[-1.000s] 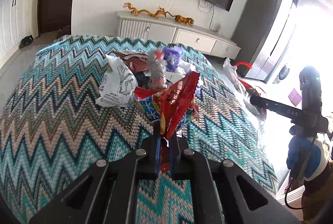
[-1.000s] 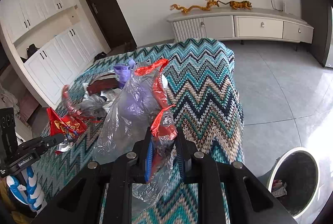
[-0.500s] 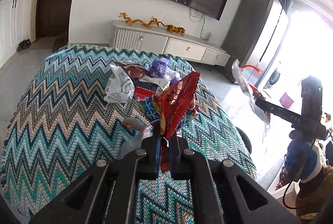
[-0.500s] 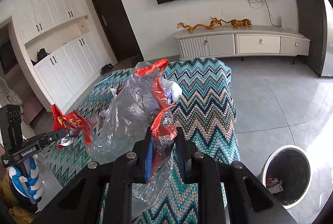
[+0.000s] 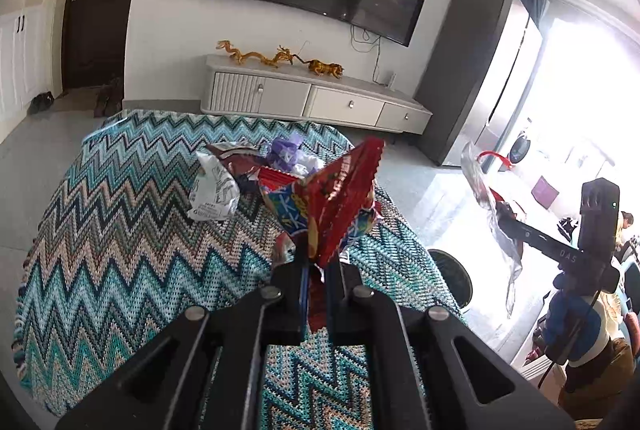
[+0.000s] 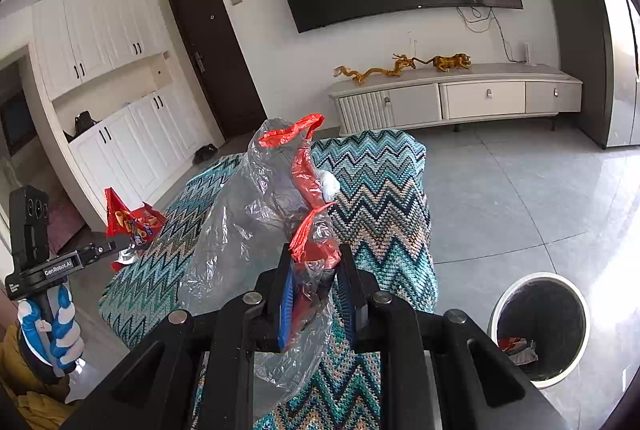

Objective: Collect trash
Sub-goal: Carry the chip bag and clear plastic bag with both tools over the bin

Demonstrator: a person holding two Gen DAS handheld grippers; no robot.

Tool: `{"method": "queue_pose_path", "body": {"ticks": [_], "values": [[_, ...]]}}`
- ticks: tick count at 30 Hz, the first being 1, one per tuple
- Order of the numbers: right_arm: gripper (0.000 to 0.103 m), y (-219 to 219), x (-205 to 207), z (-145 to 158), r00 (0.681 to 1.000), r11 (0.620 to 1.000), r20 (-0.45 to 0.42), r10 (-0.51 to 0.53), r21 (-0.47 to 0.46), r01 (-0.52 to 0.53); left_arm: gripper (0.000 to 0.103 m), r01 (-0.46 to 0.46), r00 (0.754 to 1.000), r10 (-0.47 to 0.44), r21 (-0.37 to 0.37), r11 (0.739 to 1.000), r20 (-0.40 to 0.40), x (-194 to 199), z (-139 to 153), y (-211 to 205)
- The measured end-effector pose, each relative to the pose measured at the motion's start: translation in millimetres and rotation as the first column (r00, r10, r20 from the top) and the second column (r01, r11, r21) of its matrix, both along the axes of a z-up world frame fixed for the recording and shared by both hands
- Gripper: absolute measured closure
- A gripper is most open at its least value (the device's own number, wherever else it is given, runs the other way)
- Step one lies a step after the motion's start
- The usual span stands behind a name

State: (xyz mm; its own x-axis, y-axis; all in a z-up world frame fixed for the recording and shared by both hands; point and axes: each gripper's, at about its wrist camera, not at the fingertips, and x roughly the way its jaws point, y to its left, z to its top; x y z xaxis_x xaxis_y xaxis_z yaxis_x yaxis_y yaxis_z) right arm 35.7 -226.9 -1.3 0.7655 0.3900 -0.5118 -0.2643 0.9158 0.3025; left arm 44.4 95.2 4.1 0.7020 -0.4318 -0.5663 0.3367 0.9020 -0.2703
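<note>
My left gripper is shut on a red and blue snack wrapper, held up above the zigzag-patterned table. In the right wrist view my right gripper is shut on a clear plastic bag with red handles, which hangs crumpled over the table's near end. The same wrapper shows at the left of that view, in the other gripper held by a gloved hand. A pile of trash, with a white crumpled packet and a purple piece, lies mid-table.
A white-rimmed round bin with some trash inside stands on the grey tiled floor right of the table. A low white TV cabinet lines the far wall under a large screen. White cupboards and a dark door are at the left.
Both grippers have risen and drawn back from the table with their loads. The trash pile looks smaller and farther. The bin has come more fully into the right wrist view.
</note>
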Motion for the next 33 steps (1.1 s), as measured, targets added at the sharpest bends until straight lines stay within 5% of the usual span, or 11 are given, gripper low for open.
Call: {"method": "queue_pose_path", "body": {"ticks": [9,16,25,33], "values": [[0.084,-52,-8,-21,0.996,0.994,-0.016,-0.085,0.071,0.086,0.097,0.140,0.990,-0.139,0.065,0.988,-0.013,15,14,-72],[0.084,-117,-16,-56,0.975,0.965,-0.075,-0.209,0.144,0.217,0.097,0.299,0.954,-0.293,0.133,0.945,-0.067,37,5,-165],[0.084,-206,-21,-111,0.896,0.883,-0.199,-0.397,0.186,0.432,0.097,0.502,0.864,-0.475,0.202,0.841,-0.169,65,-35,-305],[0.084,-263,1,-163,0.805,0.809,-0.327,-0.495,0.163,0.564,0.097,0.588,0.800,-0.525,0.206,0.782,-0.290,100,-89,-403]]}}
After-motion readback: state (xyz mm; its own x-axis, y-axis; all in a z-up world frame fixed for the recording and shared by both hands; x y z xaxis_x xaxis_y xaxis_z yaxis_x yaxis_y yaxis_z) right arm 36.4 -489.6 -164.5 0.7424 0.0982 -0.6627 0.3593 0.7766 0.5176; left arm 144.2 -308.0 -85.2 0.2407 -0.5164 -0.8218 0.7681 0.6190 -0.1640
